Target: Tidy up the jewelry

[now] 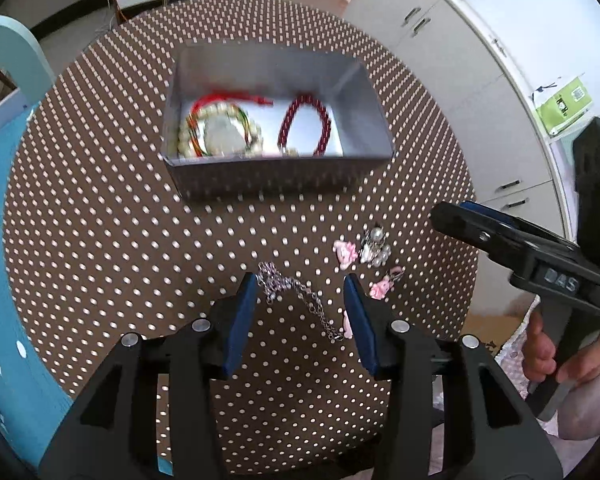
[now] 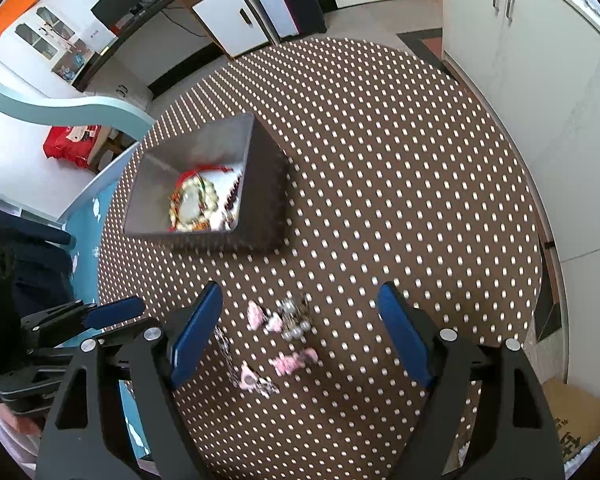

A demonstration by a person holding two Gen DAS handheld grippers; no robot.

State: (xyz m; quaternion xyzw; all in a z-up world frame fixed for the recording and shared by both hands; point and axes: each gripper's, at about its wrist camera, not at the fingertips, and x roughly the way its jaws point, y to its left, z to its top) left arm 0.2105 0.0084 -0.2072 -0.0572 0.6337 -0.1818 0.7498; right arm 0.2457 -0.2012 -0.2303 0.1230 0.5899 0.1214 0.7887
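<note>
A grey open box (image 1: 276, 178) on the brown dotted table holds a red bead bracelet (image 1: 304, 128) and a pearl bracelet with coloured cords (image 1: 220, 132). Closer in, a silver chain (image 1: 296, 292) lies on the cloth between the fingers of my open left gripper (image 1: 300, 278), untouched by the pads. Beside it sit pink charms (image 1: 345, 254) and a pearl cluster (image 1: 374, 248). My right gripper (image 2: 300, 286) hangs wide open above the pink charms (image 2: 260, 316) and pearl cluster (image 2: 294, 320), holding nothing. The box (image 2: 260, 200) stands beyond it to the left.
A blue chair (image 1: 4, 200) stands at the table's left. White cabinets (image 2: 540, 80) line the right side. A cardboard box (image 2: 572, 412) sits on the floor by the table's near right edge. A person's hand (image 1: 540, 344) grips the right tool's handle.
</note>
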